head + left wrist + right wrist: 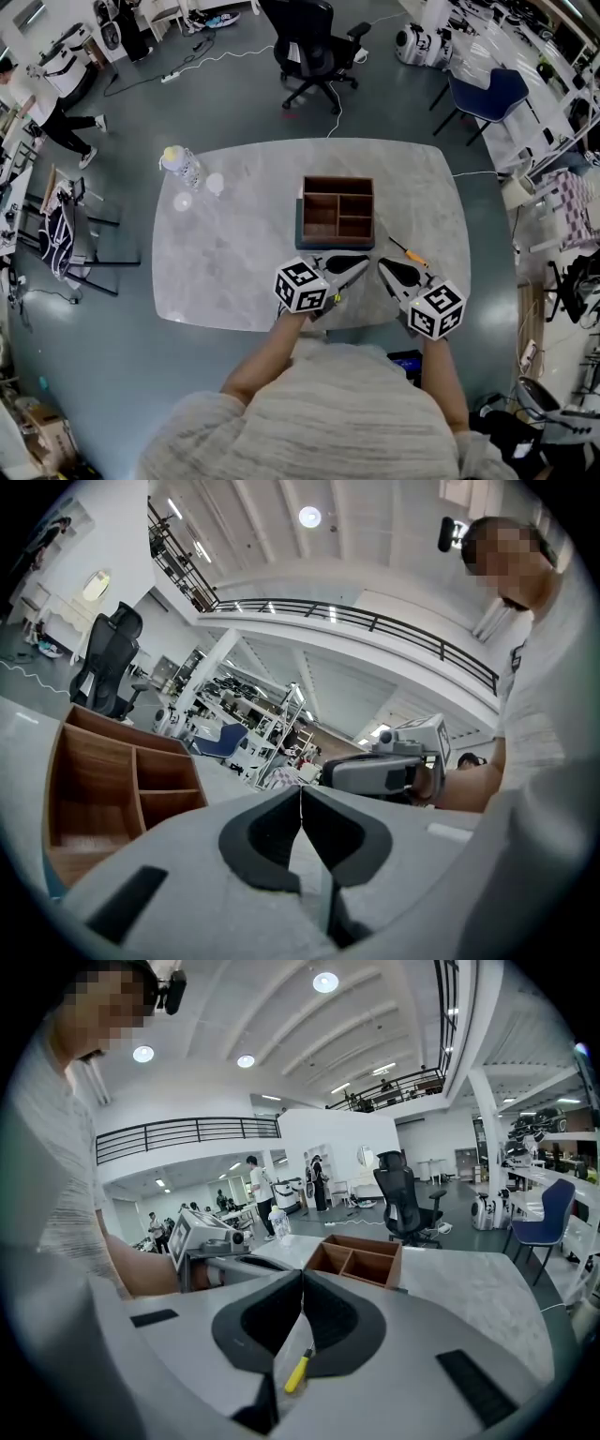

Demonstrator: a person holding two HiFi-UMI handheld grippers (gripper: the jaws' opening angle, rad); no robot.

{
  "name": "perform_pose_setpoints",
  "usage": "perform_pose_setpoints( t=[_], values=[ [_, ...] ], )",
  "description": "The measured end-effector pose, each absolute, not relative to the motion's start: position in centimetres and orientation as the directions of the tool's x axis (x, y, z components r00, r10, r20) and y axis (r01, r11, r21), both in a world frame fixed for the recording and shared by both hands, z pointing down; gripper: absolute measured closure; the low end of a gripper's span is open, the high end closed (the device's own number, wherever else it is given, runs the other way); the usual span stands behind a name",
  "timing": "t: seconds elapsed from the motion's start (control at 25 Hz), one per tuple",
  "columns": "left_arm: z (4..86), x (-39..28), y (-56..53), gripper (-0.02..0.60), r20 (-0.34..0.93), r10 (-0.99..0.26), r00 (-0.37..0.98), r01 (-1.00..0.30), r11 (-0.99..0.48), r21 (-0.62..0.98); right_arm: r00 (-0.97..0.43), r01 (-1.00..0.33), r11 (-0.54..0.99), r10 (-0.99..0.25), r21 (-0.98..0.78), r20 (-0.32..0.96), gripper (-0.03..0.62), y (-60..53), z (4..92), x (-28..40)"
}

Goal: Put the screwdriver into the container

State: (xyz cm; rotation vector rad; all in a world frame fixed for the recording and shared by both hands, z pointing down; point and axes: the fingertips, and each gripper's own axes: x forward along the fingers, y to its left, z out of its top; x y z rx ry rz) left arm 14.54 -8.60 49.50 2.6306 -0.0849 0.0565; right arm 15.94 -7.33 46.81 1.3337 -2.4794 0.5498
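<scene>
— How do the jaws stand?

— The left gripper (301, 791) has its jaws closed. The tips touch each other and grip nothing. The right gripper (302, 1275) is the same, tips pressed together.

— What is the yellow thing under the right one?

— A yellow handle (297, 1372) shows through the opening behind the closed tips. It sits lower than the pads and they do not pinch it. Whether it belongs to the screwdriver, I cannot tell.

— And where is the screwdriver?

— The screwdriver (410, 253), with an orange handle, lies flat on the marble table (234, 244). It is outside the wooden container (337, 208), just beside its near right corner, and close to the right gripper.

— Where are the grippers?

— Both are above the table's near edge, side by side, tips near each other and turned toward the container. The container stands about at the middle of the table. A plastic bottle (181, 166) stands near the far left corner.
</scene>
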Motion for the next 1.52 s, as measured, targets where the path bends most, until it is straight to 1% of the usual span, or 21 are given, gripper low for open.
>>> perform_pose_setpoints(
  t=[0.36,0.64,0.92,1.24,1.52],
  values=[
    [50.3,15.5,-11.0,0.568,0.066,-0.031,0.997,-0.061,-0.857,0.512,-0.524,-0.848,0.494,-0.727,-0.192,0.444,0.582,-9.9,47.9,16.8],
    [50.6,17.5,-12.5,0.568,0.071,-0.081,0.994,-0.106,-0.845,0.524,-0.531,-0.832,0.534,-0.689,-0.149,0.494,0.582,-11.3,48.7,19.8],
    [50.4,21.0,-13.2,0.568,0.066,-0.131,0.989,-0.146,-0.829,0.541,-0.537,-0.800,0.594,-0.645,-0.086,0.544,0.582,-12.5,49.0,23.3],
    [50.6,24.8,-12.9,0.568,0.052,-0.173,0.984,-0.172,-0.816,0.552,-0.548,-0.763,0.640,-0.566,-0.091,0.616,0.582,-12.8,50.7,26.8],
    [52.0,26.7,-12.0,0.568,0.056,-0.203,0.978,-0.198,-0.795,0.573,-0.548,-0.714,0.694,-0.468,-0.096,0.693,0.580,-12.7,53.4,28.8]
  ],
)
